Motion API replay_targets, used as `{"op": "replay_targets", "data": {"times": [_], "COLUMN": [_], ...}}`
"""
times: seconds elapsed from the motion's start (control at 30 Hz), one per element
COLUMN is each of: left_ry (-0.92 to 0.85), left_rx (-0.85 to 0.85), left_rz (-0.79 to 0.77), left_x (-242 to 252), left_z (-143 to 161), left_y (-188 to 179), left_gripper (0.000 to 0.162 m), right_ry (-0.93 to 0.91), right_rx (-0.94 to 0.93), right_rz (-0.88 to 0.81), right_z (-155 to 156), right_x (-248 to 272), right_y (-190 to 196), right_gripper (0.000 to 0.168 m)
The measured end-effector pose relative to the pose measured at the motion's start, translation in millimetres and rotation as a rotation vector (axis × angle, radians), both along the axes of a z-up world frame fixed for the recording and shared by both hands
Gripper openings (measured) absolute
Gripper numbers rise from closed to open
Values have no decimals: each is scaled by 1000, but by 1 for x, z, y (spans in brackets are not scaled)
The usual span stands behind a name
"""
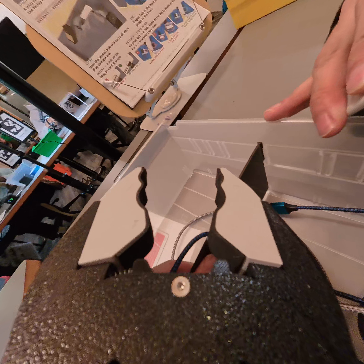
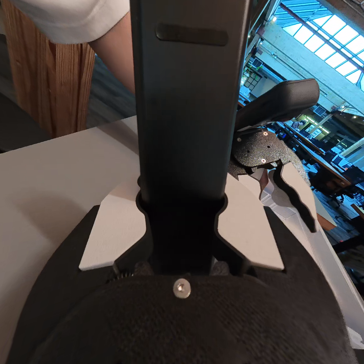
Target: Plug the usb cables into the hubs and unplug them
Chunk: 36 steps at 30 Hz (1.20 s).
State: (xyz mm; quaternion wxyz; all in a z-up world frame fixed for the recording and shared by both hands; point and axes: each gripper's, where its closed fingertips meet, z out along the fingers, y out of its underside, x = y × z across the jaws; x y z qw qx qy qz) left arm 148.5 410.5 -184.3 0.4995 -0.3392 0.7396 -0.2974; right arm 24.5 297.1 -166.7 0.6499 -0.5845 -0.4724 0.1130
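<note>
Workshop benches behind, the spread left gripper (image 1: pixel 181 189) hovers over a white bin (image 1: pixel 295 157), blue plug (image 1: pixel 279 207) at three o'clock pointing left, while the right gripper (image 2: pixel 181 199) pinches an upright dark hub (image 2: pixel 187 118).

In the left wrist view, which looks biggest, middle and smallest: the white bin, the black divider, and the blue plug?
Largest to smallest, as they look:
1. White bin, filling much of the view.
2. Black divider, standing inside it.
3. Blue plug on the braided cable, the smallest.
</note>
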Motion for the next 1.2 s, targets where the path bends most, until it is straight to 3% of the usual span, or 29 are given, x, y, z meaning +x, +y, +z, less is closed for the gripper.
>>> {"op": "replay_targets", "data": {"times": [0.17,0.3,0.37,0.53,0.63,0.73,1.2], "left_ry": [43,321,417,405,302,187,176], "left_rx": [-66,-63,-46,-270,-224,-124,-153], "left_rz": [0,-101,-147,-138,-127,-136,-92], "left_x": [0,-7,-10,-8,-5,-6,-5], "left_z": [-1,-20,-24,-27,-22,-16,-13], "left_y": [3,-9,-12,-11,-8,-9,-5], "left_gripper": [78,28,18,28,38,34,53], "right_ry": [13,4,-8,-13,-18,-19,-20], "right_rx": [-5,-4,-8,-13,-20,-18,-36], "right_rz": [-2,-3,-7,-8,-10,-10,-18], "right_z": [1,1,0,0,-1,-1,-1], "right_x": [0,-1,-2,-3,-3,-4,-5], "right_y": [2,3,4,5,5,6,6], "right_gripper": [72,73,73,73,73,73,73]}}
